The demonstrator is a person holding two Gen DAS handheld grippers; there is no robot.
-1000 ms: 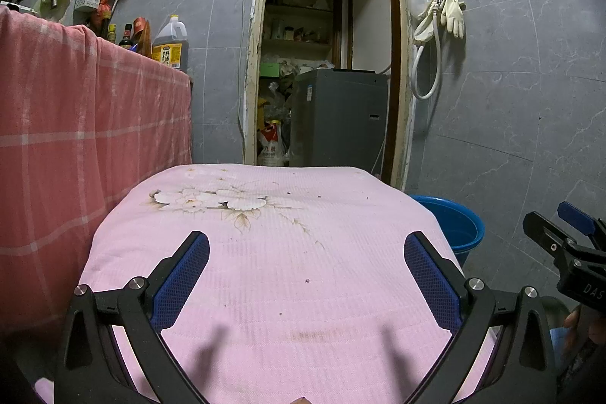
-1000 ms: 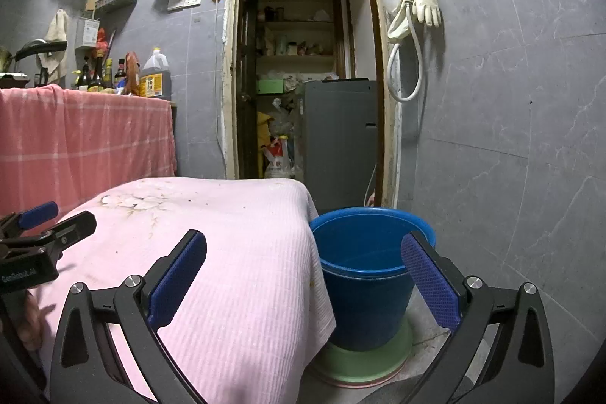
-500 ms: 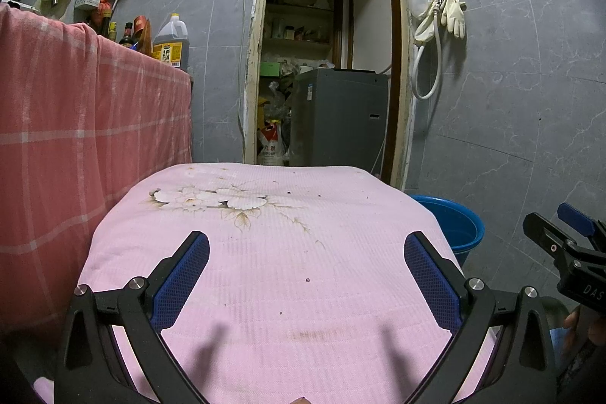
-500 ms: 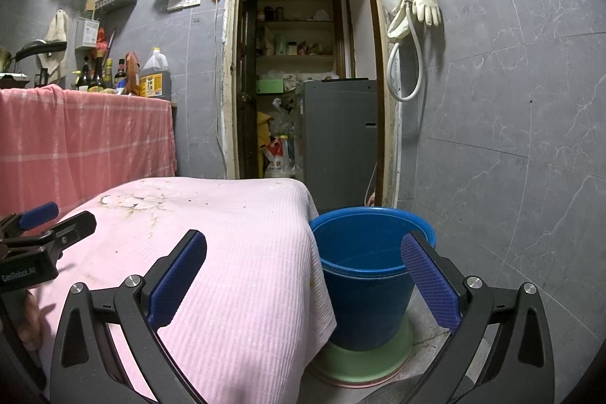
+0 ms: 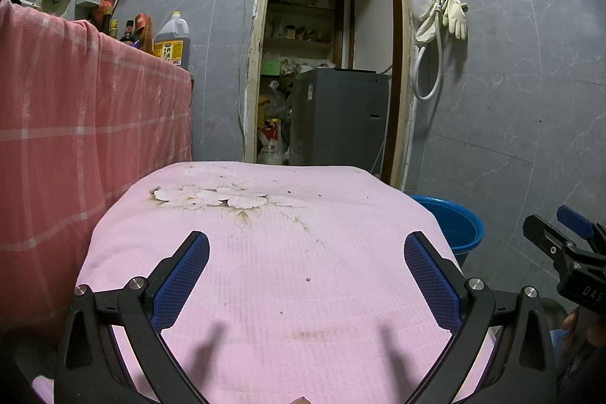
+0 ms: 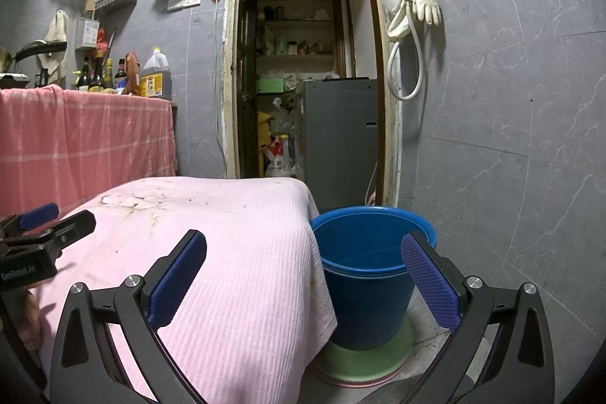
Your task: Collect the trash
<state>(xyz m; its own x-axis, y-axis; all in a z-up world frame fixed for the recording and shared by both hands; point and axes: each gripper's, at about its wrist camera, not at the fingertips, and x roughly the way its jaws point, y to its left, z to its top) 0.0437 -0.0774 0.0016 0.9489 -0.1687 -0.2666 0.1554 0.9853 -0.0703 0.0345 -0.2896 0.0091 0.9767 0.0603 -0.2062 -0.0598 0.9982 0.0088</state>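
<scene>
Jaws on both tools are spread wide with nothing between them. The left gripper (image 5: 306, 271) hangs over the pink cloth (image 5: 265, 252), the right gripper (image 6: 303, 271) straddles the cloth's edge and the blue bucket (image 6: 363, 275). One bucket only, standing on a green base (image 6: 363, 358) just beside the covered table, its bottom hidden inside (can't tell if anything's in there). As for trash, all I can make out are a few tiny dark specks (image 5: 308, 279) on the cloth, too small to identify. One grey appliance (image 6: 341, 139) fills the doorway behind, and a pair of rubber gloves (image 6: 424, 2) hangs on the wall. The left wrist view cuts the bucket down to a sliver.
</scene>
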